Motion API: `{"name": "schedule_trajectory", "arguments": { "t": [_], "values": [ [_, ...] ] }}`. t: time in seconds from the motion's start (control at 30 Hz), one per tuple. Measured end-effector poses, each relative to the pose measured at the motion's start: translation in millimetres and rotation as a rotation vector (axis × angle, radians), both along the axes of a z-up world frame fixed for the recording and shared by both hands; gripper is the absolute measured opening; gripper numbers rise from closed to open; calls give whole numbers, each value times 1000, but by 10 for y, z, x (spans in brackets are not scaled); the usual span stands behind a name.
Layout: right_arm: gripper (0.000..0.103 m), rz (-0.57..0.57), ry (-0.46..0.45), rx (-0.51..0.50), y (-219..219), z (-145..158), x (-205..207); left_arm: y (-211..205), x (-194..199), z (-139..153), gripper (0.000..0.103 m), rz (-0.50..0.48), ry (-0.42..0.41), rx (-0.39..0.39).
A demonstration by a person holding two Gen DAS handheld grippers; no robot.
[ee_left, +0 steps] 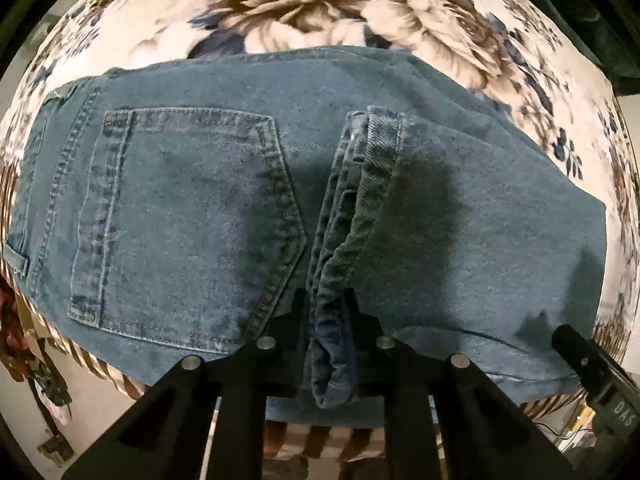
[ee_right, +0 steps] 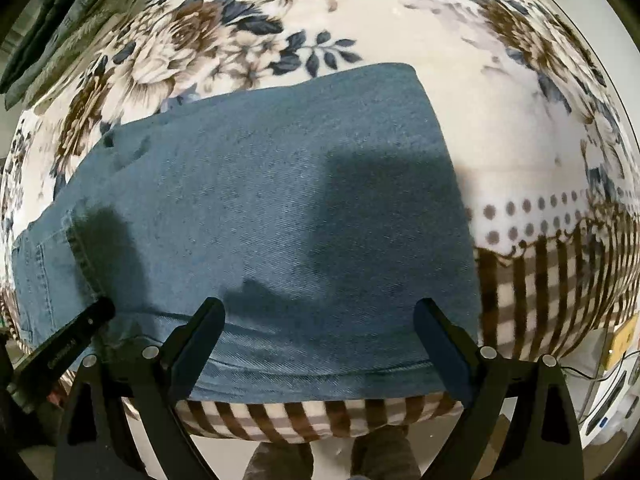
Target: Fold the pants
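Left tongs [ee_left: 326,312] clamp jeans [ee_left: 480,220] hem | right tongs [ee_right: 320,344] agape | floral blanket [ee_right: 500,120]

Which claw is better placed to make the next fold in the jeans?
Probably the left claw: it is shut on the jeans' hem. The right claw is open, gripping nothing.

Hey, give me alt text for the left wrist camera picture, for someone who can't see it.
The left hand-held gripper is shut on the stacked leg hems of folded blue denim jeans, beside the jeans' stitched back pocket. The jeans lie on a cream floral blanket, and the tip of the right hand-held gripper shows at lower right.
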State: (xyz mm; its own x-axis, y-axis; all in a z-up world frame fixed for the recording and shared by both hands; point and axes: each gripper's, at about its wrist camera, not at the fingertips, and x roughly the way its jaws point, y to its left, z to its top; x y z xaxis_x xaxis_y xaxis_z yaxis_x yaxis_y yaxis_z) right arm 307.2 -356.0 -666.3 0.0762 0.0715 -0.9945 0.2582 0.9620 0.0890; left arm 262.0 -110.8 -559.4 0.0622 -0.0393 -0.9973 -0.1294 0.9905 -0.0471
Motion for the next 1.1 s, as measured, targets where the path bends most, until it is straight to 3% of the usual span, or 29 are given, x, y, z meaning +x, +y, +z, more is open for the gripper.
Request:
{"name": "schedule_trajectory", "arguments": {
  "t": [0.17, 0.23, 0.33, 0.53, 0.63, 0.9, 1.1],
  "values": [
    [103, 12, -11, -20, 20, 155, -7, 145, -66, 193, 22, 48, -23, -60],
    [103, 17, -3, -17, 50, 245, -52, 283, -146, 317, 51, 90, -47, -77],
    [103, 40, 6, -38, 141, 434, -128, 544, -326, 515, 77, 137, -102, -68],
    [103, 55, -3, -69, 260, 826, -276, 1132, -673, 652, 78, 333, -133, -49],
    [103, 90, -14, -108, 344, 983, -294, 1403, -786, 665, 78, 466, -150, -87],
    [103, 135, -14, -151, 584, 1110, -186, 2034, -930, 391, 78, 773, -192, -263],
    [103, 109, -7, -60, 748, 930, -105, 2588, -1153, -78, 78, 1051, -245, -444]
  ]
}}
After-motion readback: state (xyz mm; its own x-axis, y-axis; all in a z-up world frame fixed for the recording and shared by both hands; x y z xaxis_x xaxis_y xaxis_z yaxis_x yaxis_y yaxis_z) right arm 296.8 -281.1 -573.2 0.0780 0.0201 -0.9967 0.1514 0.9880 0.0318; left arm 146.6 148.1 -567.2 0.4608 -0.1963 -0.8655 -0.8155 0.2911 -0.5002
